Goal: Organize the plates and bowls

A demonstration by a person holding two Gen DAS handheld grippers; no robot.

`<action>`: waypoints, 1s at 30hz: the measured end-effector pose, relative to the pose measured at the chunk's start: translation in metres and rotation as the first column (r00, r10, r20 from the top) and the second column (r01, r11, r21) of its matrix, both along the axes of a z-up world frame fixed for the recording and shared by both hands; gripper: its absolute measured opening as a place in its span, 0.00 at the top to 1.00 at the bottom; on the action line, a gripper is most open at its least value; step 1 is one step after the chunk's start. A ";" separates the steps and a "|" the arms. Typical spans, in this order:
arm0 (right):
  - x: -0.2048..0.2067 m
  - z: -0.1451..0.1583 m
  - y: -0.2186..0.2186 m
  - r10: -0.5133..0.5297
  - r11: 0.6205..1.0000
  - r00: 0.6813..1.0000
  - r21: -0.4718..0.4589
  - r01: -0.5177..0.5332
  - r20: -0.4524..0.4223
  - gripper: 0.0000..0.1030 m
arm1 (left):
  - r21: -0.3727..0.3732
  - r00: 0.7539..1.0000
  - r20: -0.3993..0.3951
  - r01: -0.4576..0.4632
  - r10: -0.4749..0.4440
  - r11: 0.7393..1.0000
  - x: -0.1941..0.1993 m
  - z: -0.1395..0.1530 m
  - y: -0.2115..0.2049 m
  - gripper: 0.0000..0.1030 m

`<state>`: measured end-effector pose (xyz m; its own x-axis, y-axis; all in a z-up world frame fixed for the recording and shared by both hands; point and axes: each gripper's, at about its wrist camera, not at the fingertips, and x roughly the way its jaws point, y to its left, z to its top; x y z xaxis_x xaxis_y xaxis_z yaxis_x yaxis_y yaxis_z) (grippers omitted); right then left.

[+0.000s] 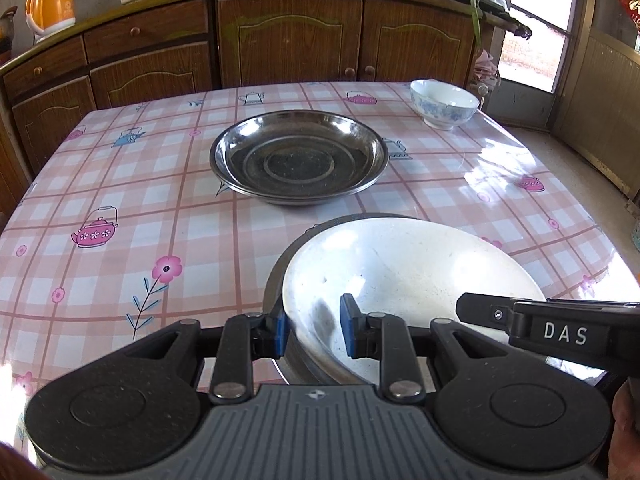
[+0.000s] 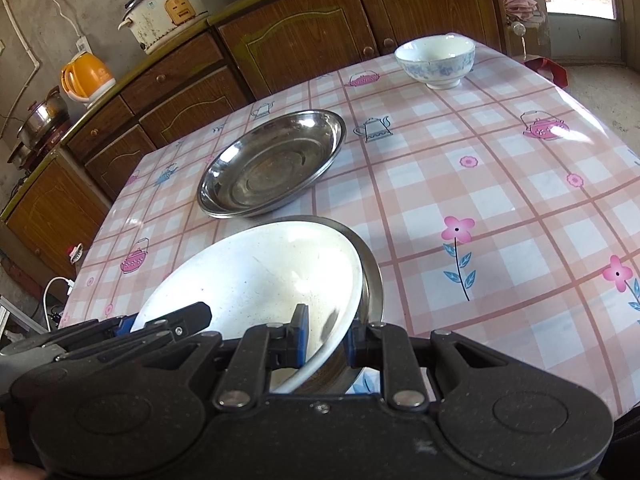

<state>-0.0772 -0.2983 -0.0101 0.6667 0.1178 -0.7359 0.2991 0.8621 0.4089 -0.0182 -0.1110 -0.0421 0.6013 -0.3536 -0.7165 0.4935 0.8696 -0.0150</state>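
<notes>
Left wrist view first: my left gripper (image 1: pixel 314 330) pinches the near rim of a white plate (image 1: pixel 408 264), one blue pad (image 1: pixel 349 326) inside the dish and the other outside at 9 o'clock of it. The plate sits tilted in a steel pan (image 1: pixel 276 280) whose dark rim shows just behind it, and I cannot tell whether the pads also catch that steel rim. At 3 o'clock the right gripper (image 1: pixel 470 308) reaches in over the same plate. At 12 o'clock a stack of steel plates (image 1: pixel 299 156) rests on the bench (image 1: pixel 120 200), and a blue-patterned bowl (image 1: pixel 444 104) stands near the far corner at 1 o'clock.

Right wrist view: my right gripper (image 2: pixel 326 336) is pressed together on the plate's rim, the white edge running between the pads with the steel pan's rim (image 2: pixel 372 276) just outside it. The left gripper (image 2: pixel 168 322) shows at 9 o'clock on the same plate. The steel stack (image 2: pixel 272 162) lies at 11 o'clock and the patterned bowl (image 2: pixel 435 58) at 1 o'clock.

I judge the white plate stiff, glazed or enamelled and slick, so it may slip or pivot in a thin rim grip; two holds well apart on the near rim keep it level. Steel plates are light and tough but clatter and slide. I reckon the bowl is ceramic, the fragile piece, best taken across its wall at the rim.
</notes>
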 end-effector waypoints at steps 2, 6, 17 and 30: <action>0.002 -0.003 0.000 0.001 1.000 1.000 0.003 -0.001 -0.003 0.78 | 0.005 1.000 -0.007 -0.001 0.001 1.000 0.002 -0.002 0.000 0.76; 0.004 -0.003 -0.001 0.002 1.000 1.000 0.002 -0.002 -0.002 0.78 | 0.005 1.000 -0.005 0.002 -0.002 1.000 0.004 -0.002 0.000 0.76; 0.007 -0.004 0.001 0.016 0.999 1.000 -0.034 -0.016 0.010 0.78 | 0.002 1.000 0.006 0.018 -0.018 1.000 0.004 -0.006 -0.002 0.72; 0.004 -0.003 0.004 0.021 0.998 1.000 -0.058 -0.020 0.019 0.78 | -0.056 0.999 -0.033 0.019 -0.021 0.998 0.008 -0.006 0.004 0.72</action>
